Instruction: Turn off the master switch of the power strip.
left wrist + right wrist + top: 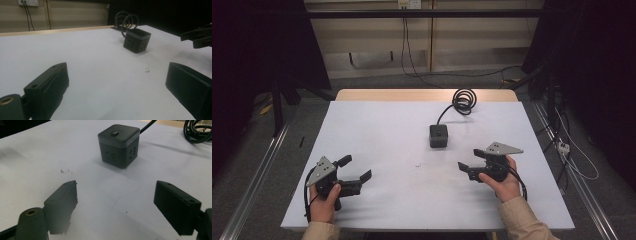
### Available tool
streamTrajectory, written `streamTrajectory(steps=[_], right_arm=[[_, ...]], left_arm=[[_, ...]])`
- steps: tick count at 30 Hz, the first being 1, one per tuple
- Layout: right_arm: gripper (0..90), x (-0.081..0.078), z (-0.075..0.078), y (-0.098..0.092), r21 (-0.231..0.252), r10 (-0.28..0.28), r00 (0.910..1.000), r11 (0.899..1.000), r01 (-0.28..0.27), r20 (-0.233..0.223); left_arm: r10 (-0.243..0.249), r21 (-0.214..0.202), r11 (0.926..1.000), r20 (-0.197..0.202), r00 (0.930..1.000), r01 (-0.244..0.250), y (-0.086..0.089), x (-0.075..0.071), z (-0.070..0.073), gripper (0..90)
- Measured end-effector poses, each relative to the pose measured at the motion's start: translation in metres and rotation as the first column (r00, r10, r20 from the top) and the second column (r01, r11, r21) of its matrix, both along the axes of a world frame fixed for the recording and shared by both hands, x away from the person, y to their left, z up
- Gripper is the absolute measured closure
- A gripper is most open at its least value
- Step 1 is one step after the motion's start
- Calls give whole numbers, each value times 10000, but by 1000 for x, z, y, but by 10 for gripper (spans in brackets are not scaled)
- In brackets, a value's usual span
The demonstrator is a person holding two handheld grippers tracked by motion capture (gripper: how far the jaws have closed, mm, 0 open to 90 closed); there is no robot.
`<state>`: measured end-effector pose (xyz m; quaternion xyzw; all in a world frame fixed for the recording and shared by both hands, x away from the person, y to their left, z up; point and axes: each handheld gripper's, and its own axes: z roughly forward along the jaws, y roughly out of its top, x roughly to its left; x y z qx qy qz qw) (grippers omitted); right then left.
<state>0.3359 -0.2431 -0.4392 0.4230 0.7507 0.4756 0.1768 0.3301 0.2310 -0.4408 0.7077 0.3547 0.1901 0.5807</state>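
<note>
A black cube power strip [438, 135] sits upright on the white worktop [387, 135], right of centre, its cable running back to a coil [464, 100] near the far edge. The right gripper [468, 165] rests near it, on the person's side, jaws spread and empty. The left gripper [357, 167] lies well apart, jaws likewise released.

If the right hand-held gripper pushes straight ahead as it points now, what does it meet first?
Most likely the black socket cube: it sits ahead of the open right hand-held gripper, slightly off-centre, with bare tabletop between. Depth is uncertain.
</note>
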Motion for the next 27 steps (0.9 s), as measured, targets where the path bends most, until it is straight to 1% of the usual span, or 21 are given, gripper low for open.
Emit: streamTrajectory(steps=[3,10,12,17,20,24,27], right_arm=[[188,-3,-2,-3,0,-31,10000,10000,31,-25],[188,-12,-4,-9,-176,-66,10000,9998,65,-75],[186,-14,-6,-12,-145,-117,9999,9998,116,-59],[160,-18,-8,-17,-257,-132,9999,9996,131,-40],[156,-20,-8,-19,-387,-156,9999,9991,155,-22],[148,-24,-8,-22,-403,-155,9999,9991,155,11],[141,-26,-8,-25,-514,-166,9999,9985,167,13]], left_arm=[[27,-1,10000,5,10000,-27,0,0,0,45],[5,46,10000,30,10000,-5,0,0,0,46],[-3,47,10000,29,10000,3,-1,0,0,46],[-9,58,10000,29,10000,9,-1,0,0,45],[4,46,10000,15,10000,-4,-1,0,0,46],[8,41,10000,22,10000,-8,-1,0,0,45],[3,53,10000,18,10000,-3,-1,0,0,46]])
